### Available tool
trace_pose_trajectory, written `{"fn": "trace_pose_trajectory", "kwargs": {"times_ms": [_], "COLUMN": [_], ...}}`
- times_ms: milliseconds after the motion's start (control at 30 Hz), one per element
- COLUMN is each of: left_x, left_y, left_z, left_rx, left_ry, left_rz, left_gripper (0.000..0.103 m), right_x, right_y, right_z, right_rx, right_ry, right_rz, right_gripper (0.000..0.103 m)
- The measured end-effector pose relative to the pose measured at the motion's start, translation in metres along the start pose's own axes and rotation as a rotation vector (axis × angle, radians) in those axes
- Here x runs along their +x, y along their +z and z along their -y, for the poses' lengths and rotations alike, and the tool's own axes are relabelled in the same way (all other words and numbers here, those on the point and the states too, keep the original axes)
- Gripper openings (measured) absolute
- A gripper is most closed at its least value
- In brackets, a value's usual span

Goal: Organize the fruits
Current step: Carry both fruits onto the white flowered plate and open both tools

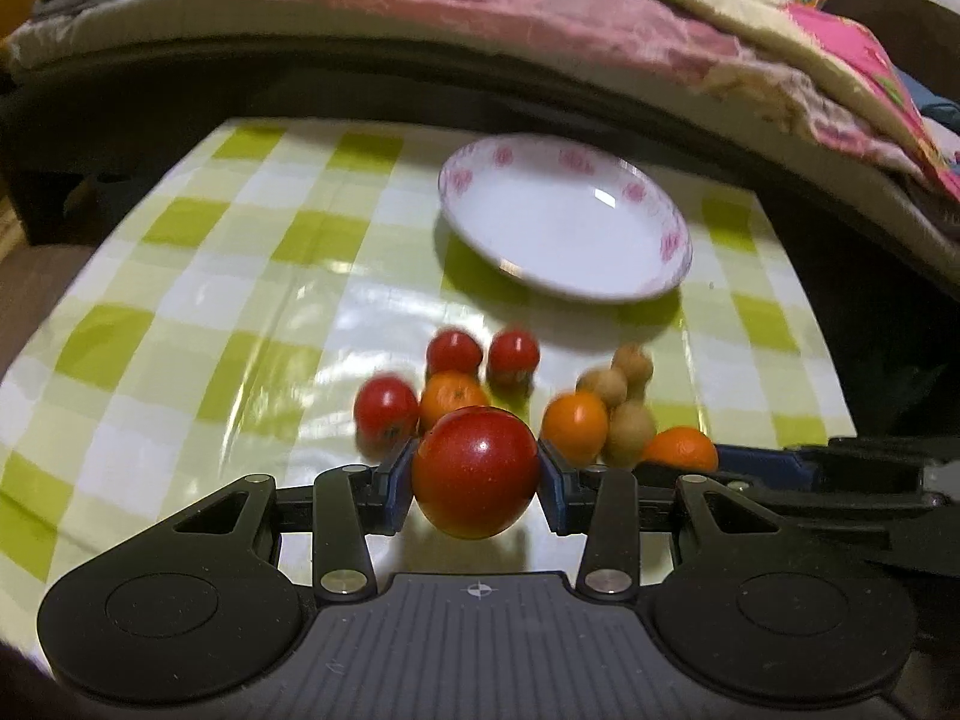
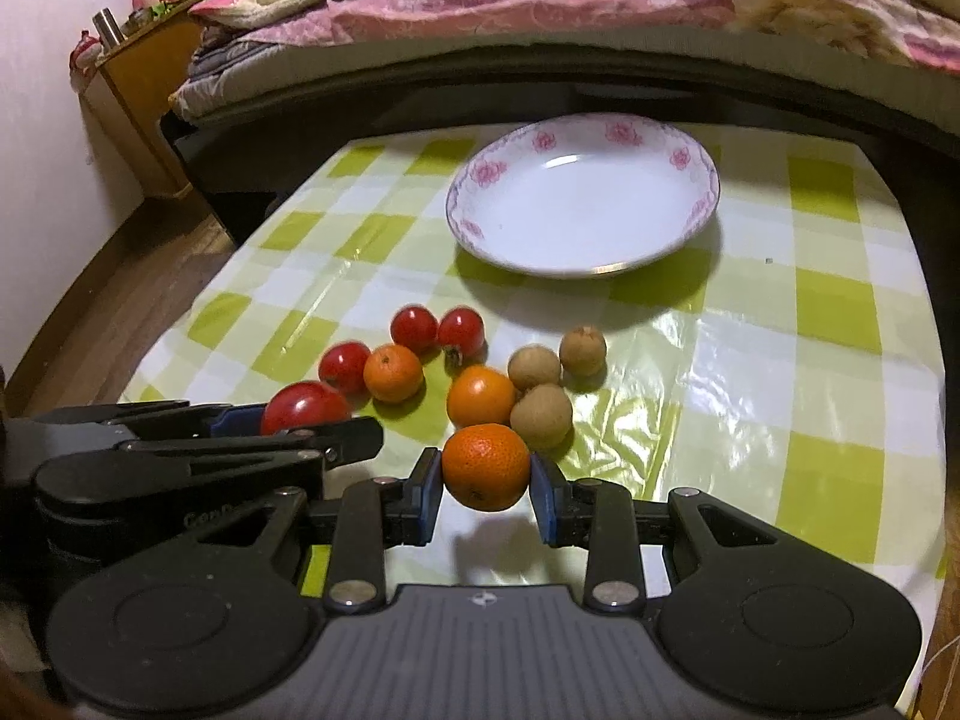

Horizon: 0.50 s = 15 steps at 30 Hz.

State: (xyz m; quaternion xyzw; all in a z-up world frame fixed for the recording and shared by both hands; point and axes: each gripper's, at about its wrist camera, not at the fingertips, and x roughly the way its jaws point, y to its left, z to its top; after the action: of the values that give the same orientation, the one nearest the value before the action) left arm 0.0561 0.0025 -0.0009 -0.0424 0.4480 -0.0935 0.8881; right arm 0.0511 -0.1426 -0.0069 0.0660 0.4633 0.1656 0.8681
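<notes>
My left gripper (image 1: 476,483) is shut on a large red tomato (image 1: 474,456), which it holds just above the checked cloth. My right gripper (image 2: 487,486) is shut on an orange (image 2: 486,462) at the near end of the fruit cluster. Loose on the cloth beyond lie three small tomatoes (image 2: 414,327), two more oranges (image 2: 480,396) and three brown longans (image 2: 541,414). An empty white plate (image 2: 582,204) with pink flowers on its rim stands behind the fruit. The left gripper and its tomato (image 2: 303,408) show at the left of the right wrist view.
The table wears a green and white checked plastic cloth (image 2: 828,312). A bed with pink and yellow covers (image 2: 540,6) runs along the table's far edge. A wooden nightstand (image 2: 144,78) and bare floor lie to the left.
</notes>
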Motion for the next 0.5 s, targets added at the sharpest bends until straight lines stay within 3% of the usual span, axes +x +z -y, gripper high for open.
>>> {"fn": "trace_pose_trajectory", "kwargs": {"times_ms": [500], "left_x": [0.040], "left_y": [0.064], "left_z": [0.021], "left_rx": [0.061], "left_ry": [0.002], "left_rz": [0.058], "left_gripper": [0.049], "right_x": [0.012], "right_y": [0.057], "right_z": [0.032], "right_rx": [0.045], "right_ry": [-0.046], "right_rz": [0.098], "right_gripper": [0.034]}}
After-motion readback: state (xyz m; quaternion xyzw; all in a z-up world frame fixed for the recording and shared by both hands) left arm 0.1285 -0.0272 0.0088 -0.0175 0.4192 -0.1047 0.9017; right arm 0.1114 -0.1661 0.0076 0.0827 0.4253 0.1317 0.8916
